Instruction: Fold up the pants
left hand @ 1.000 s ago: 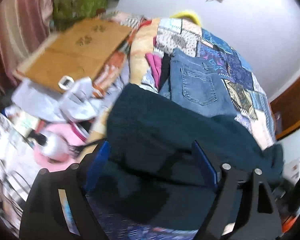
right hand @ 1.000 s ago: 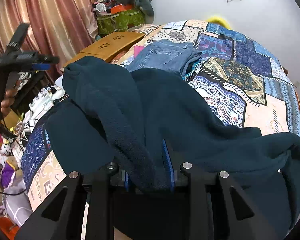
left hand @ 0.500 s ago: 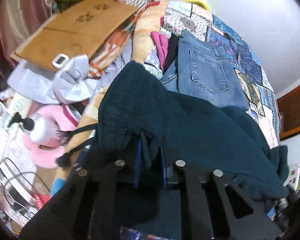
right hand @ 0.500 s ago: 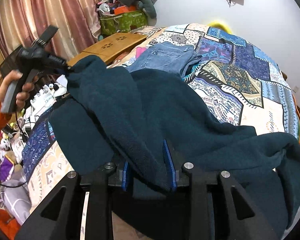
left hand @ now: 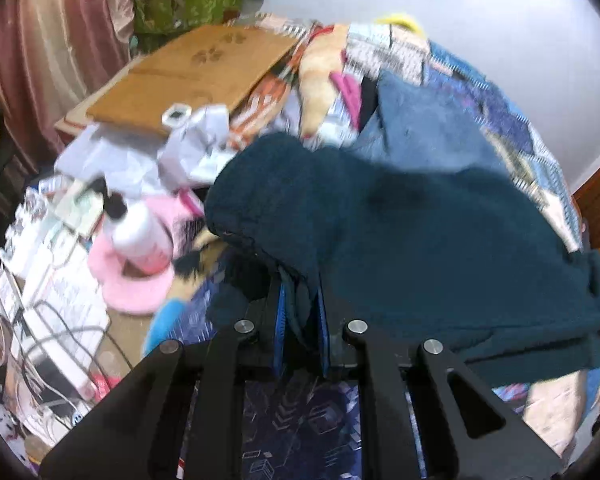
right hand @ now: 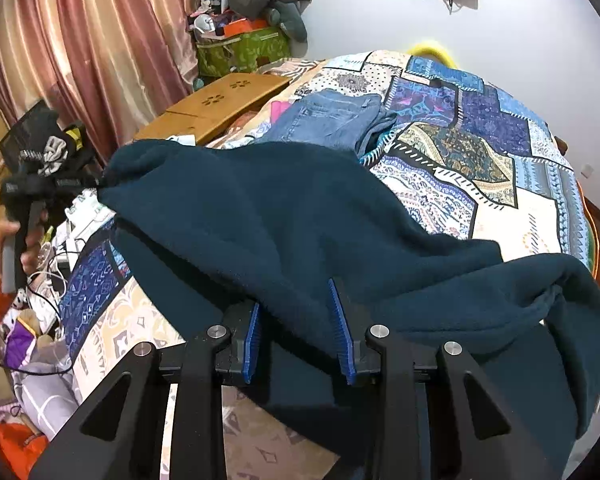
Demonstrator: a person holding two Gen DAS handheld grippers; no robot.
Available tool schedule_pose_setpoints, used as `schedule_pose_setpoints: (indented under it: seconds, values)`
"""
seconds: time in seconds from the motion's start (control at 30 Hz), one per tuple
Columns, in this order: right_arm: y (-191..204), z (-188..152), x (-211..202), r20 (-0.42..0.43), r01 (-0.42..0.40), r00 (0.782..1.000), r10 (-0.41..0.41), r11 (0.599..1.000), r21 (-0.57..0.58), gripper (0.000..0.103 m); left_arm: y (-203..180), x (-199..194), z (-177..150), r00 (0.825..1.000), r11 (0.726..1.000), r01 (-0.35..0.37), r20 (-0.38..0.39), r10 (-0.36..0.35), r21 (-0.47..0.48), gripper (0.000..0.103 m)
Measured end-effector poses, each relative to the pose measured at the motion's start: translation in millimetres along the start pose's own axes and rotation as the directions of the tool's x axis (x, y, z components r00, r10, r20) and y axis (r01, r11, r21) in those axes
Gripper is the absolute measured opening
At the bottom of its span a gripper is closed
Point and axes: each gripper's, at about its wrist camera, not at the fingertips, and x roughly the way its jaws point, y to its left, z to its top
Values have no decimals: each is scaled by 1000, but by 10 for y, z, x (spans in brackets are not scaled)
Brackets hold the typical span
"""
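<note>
**Teal pants held up over the bed**

The teal fleece pants (right hand: 284, 216) hang spread above the patchwork quilt (right hand: 460, 152). The left gripper (left hand: 300, 320) pinches a bunched edge of them tight between its blue pads. The right gripper (right hand: 296, 332) has its jaws parted, fabric draped loosely between them. Ahead of both, folded jeans (right hand: 328, 120) lie on the quilt; left of the left gripper stands a white bottle (left hand: 140, 236).
</note>
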Motion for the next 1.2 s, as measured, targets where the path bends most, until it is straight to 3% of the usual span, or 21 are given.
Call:
schedule_pose_setpoints:
  seconds: [0.1,0.27,0.37,0.53,0.63,0.73,0.9,1.03,1.2]
  values:
    - [-6,-31,-15,-3,5,1000,-5,1000,7,31,19,147,-181,999,1000,4,-44,-4,-10,18]
    - [-80,-101,-137,9,-10,1000,10,999,48,35,-114,13,-219,998,995,-61,-22,63,76,22]
    - [-165,-155,-264,32,-1,999,-2,996,90,44,-163,-124,-190,997,991,-67,-17,70,112,27]
    - [-444,-255,-491,51,38,998,-49,981,188,46,-247,-402,-93,998,992,-55,48,50,113,61]
    - [-711,-349,-678,66,78,993,-98,961,266,53,-345,-542,7,996,993,-42,87,33,108,73]
    - [-1050,-444,-873,80,124,983,-163,926,356,59,-478,-587,136,995,993,-17,101,5,116,80]
    - [-1674,-596,-1117,52,206,963,-265,847,489,60,-762,-457,376,995,991,1,96,-14,135,82]
    - [-2143,-768,-1195,-14,319,928,-372,775,545,61,-1034,-238,523,998,987,25,61,-35,156,82]
    - [-2737,-1078,-1083,-120,387,903,-412,660,644,61,-1367,62,556,998,981,61,-11,-60,183,82]
